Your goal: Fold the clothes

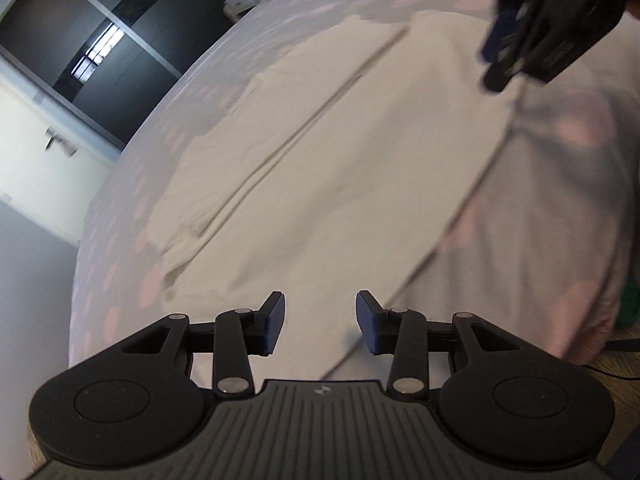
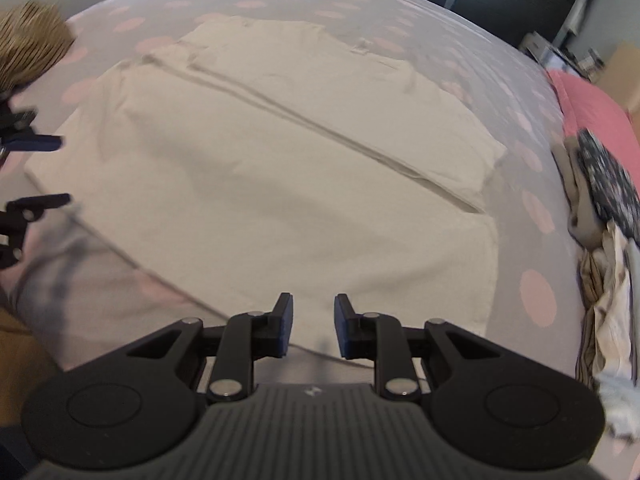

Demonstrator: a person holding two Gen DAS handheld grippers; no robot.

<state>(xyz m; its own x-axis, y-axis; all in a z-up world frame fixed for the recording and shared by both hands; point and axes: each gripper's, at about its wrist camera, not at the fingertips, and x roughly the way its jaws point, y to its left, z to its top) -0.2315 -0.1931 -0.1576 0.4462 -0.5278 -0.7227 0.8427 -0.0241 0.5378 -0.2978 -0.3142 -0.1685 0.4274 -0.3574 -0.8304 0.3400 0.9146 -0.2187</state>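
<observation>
A cream garment (image 1: pixel 320 152) lies flat on the bed, folded with a long crease down its middle; it also shows in the right wrist view (image 2: pixel 280 168). My left gripper (image 1: pixel 320 322) is open and empty, hovering over the garment's near edge. My right gripper (image 2: pixel 313 326) is open and empty, just above the garment's near hem. The right gripper also appears at the top right of the left wrist view (image 1: pixel 504 60), over the garment's far corner. The left gripper shows at the left edge of the right wrist view (image 2: pixel 40 170), open beside the garment's corner.
The bed has a lilac cover with pink dots (image 2: pixel 536 208). A pile of other clothes (image 2: pixel 600 216) and a pink cloth (image 2: pixel 592 108) lie along the right side. A dark wardrobe (image 1: pixel 100 48) stands beyond the bed. Wooden floor (image 2: pixel 16 344) shows beside it.
</observation>
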